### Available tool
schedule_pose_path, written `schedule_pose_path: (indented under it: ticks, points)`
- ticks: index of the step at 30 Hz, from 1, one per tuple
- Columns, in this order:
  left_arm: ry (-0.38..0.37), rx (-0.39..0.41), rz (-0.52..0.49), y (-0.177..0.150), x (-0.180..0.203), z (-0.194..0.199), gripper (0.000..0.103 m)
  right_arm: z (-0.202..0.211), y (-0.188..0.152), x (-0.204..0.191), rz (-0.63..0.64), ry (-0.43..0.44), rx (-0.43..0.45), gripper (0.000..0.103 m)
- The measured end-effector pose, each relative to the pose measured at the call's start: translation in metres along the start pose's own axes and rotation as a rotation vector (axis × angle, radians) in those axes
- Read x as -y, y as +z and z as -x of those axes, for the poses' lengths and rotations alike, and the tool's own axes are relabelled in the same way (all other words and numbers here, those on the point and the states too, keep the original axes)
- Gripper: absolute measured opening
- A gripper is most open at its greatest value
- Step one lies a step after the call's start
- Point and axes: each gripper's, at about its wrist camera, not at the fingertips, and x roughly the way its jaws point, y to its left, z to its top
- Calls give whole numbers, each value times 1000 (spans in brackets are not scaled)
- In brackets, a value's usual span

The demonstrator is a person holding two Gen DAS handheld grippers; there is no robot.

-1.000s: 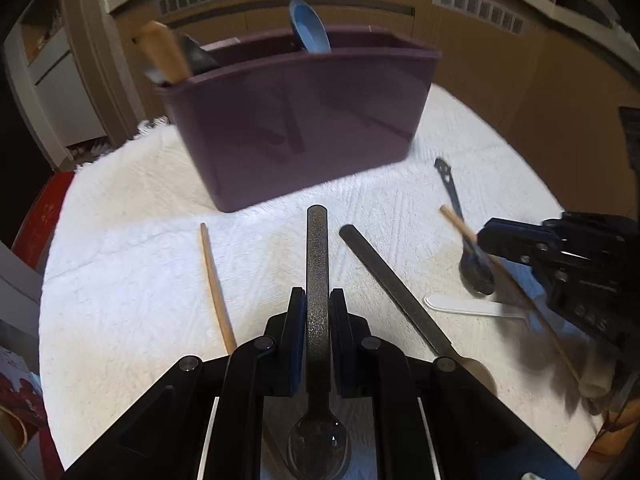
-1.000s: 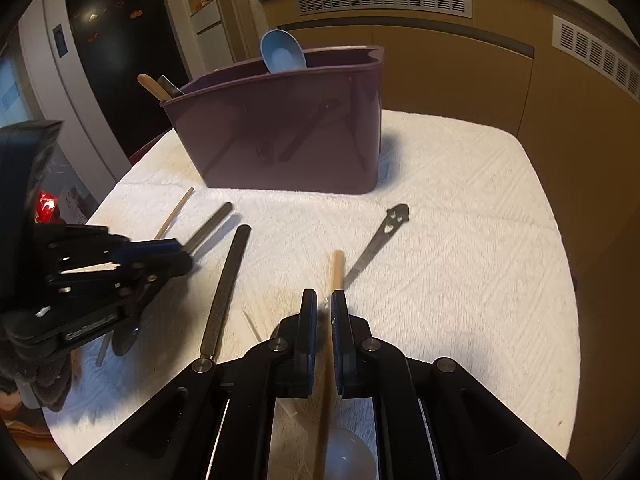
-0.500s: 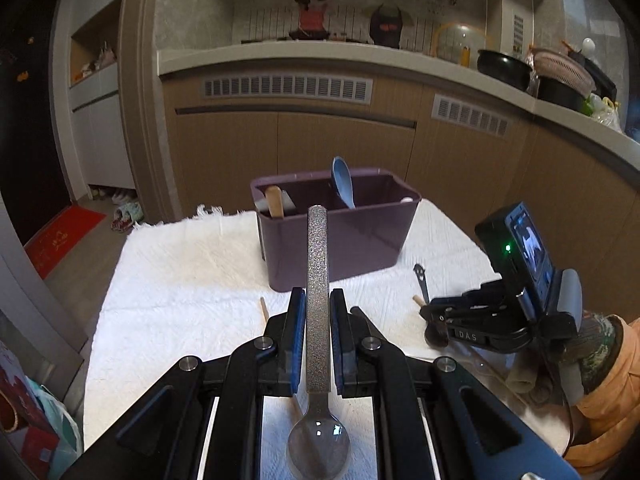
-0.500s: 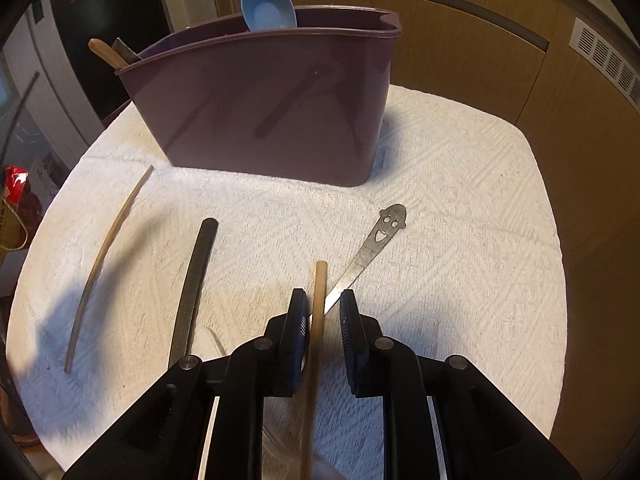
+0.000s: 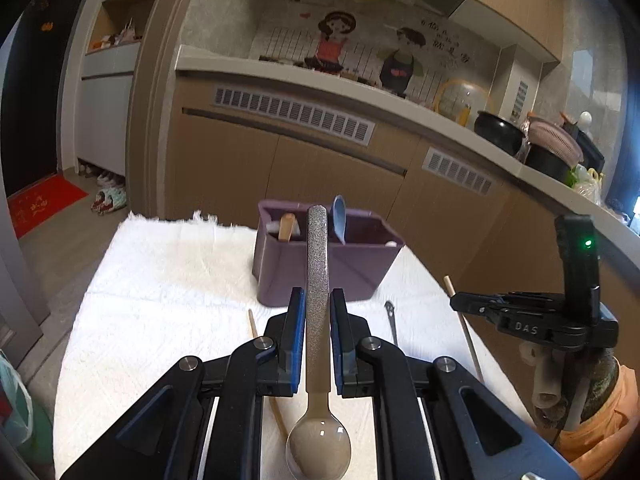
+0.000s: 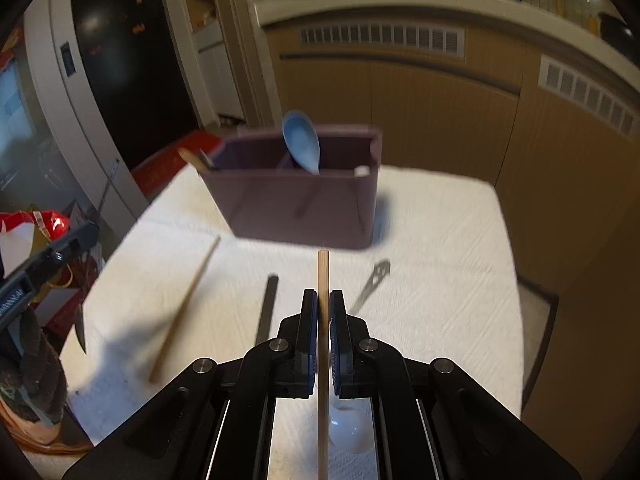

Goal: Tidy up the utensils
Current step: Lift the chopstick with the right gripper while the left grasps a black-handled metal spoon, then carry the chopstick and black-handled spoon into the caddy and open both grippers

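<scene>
A glitter-handled spoon is clamped in the left gripper and a wooden chopstick in the right gripper, whose jaws have just been closing — both apparently raised handle-first toward the purple caddy at frame centre, for dropping in upright.

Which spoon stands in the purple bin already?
The blue spoon: its bowl rises above the rim of the purple bin. The glitter-handled spoon is held in the left gripper.

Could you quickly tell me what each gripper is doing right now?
Left gripper: shut on the glitter-handled spoon.
Right gripper: shut on the wooden stick.
</scene>
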Motion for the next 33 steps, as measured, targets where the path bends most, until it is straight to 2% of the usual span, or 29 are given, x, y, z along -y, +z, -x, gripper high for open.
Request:
schedule_pose_path:
  ticks: [9, 14, 17, 25, 29, 33]
  points:
    - [-1, 172, -52, 48, 24, 7, 10, 58, 48, -25, 55, 0, 245, 6]
    - [27, 281, -53, 87, 34, -14, 10, 79, 86, -36, 115, -29, 437, 6]
    - [54, 336, -58, 106, 37, -33, 10, 81, 109, -38, 138, -19, 530, 6]
    - [118, 365, -90, 137, 36, -98, 10, 38, 169, -32, 187, 1, 641, 6]
    - [150, 366, -97, 134, 29, -130, 10, 0, 189, -24, 179, -4, 647, 6]
    - [165, 329, -110, 121, 22, -151, 10, -43, 187, -18, 175, -20, 630, 6]
